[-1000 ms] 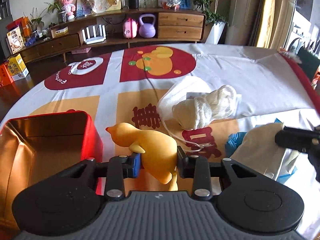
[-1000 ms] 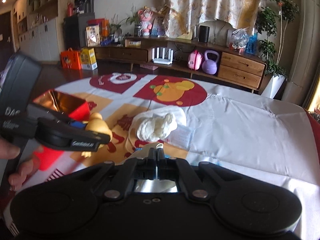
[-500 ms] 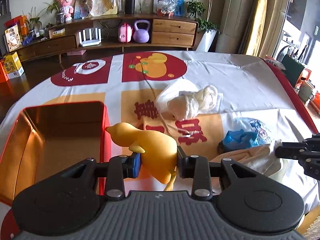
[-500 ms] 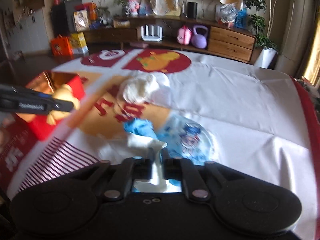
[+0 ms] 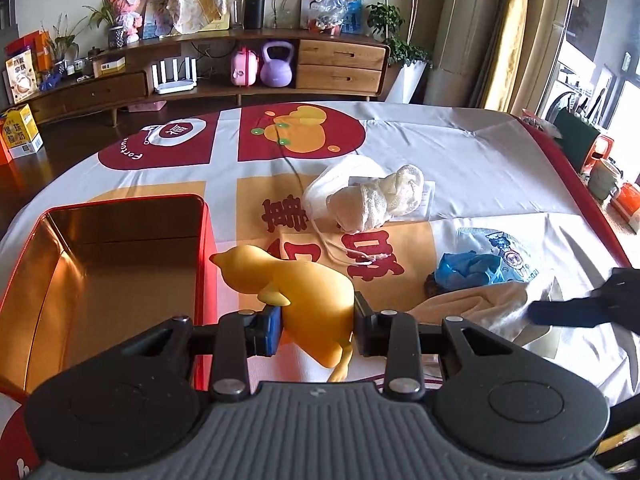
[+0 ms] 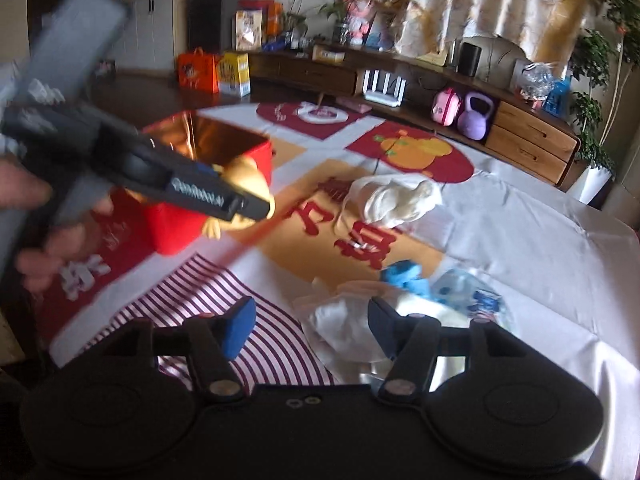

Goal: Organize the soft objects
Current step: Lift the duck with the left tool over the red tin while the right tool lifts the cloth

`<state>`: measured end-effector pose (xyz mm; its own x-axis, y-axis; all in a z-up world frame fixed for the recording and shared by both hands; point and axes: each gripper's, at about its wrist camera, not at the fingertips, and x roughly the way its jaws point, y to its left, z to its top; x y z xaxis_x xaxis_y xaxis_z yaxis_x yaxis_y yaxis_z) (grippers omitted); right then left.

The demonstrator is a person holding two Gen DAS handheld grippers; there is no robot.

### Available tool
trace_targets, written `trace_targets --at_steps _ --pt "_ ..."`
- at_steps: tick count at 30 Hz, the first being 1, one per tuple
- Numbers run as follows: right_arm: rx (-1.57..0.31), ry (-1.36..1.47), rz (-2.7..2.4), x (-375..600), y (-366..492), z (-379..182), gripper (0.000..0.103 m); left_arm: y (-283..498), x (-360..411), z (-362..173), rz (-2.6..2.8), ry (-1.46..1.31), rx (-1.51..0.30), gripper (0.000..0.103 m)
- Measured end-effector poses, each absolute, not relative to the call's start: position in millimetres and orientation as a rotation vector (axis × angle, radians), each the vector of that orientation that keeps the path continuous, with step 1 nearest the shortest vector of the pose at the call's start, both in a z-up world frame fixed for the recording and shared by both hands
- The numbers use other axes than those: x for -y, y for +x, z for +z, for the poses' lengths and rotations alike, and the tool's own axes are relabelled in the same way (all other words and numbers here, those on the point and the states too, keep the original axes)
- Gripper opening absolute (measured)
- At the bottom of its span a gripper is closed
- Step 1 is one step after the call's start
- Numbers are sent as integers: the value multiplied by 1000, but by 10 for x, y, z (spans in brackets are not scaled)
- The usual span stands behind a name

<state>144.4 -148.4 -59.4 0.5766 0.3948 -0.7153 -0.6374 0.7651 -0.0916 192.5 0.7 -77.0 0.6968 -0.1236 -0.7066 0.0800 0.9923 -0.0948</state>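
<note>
The left gripper [image 5: 314, 326] is clamped on a yellow rubber duck [image 5: 296, 296], its pads pressing the toy's flanks, and holds it above the tablecloth [image 5: 500, 168] just beside the right wall of the open red tin box [image 5: 202, 240]. The box's gold interior lies bare, and its rim stands between the duck and that open space.

The right gripper [image 6: 310, 332] has just been opening; its blue pads stand apart with nothing pressed between them, over a crumpled white cloth [image 6: 344, 324] that lies below the gap. Whether the pads touch it I cannot tell.

Beyond the duck lie a cream mesh bundle [image 5: 384, 200] on a white drawstring bag [image 5: 344, 172], its cord trailing toward the near side. To the right a blue crumpled item [image 5: 468, 274] rests next to a printed white garment [image 5: 504, 244]. The far half of the cloth is open, as is its right side up to the red border.

The right wrist view alone shows a person's hand [image 6: 44, 240] around the left gripper's handle and a red-striped patch of the cloth [image 6: 224, 300] near the table's front edge. The left wrist view alone shows the box's full interior.
</note>
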Motion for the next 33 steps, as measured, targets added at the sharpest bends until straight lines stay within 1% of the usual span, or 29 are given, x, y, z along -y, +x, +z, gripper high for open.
trace_targets --at_steps 6,14,16,17,18,19,25,33 --pt "-797 -369 589 1344 1755 -887 57 1931 -18 -809 -123 -56 -801 34" --pt "-849 -357 570 1334 1929 -1157 39 1970 6 -884 -136 -45 -811 34" --pt "-848 -352 555 1341 1942 -1170 24 1980 1 -901 -136 -48 -816 34" --pt "-846 -350 544 1347 1952 -1170 20 1983 -4 -909 -136 -49 -817 34" --pt "-846 -342 538 1369 1958 -1163 8 1982 -8 -911 -135 -50 -818 34" --pt "-848 -326 534 1397 1978 -1149 4 1980 -13 -912 -134 -51 -819 34" --pt "-836 -227 555 1565 1877 -928 4 1904 -18 -844 -140 -53 -804 34" --pt "-791 -109 606 1696 1735 -358 4 1701 -46 -555 -161 -43 -747 34"
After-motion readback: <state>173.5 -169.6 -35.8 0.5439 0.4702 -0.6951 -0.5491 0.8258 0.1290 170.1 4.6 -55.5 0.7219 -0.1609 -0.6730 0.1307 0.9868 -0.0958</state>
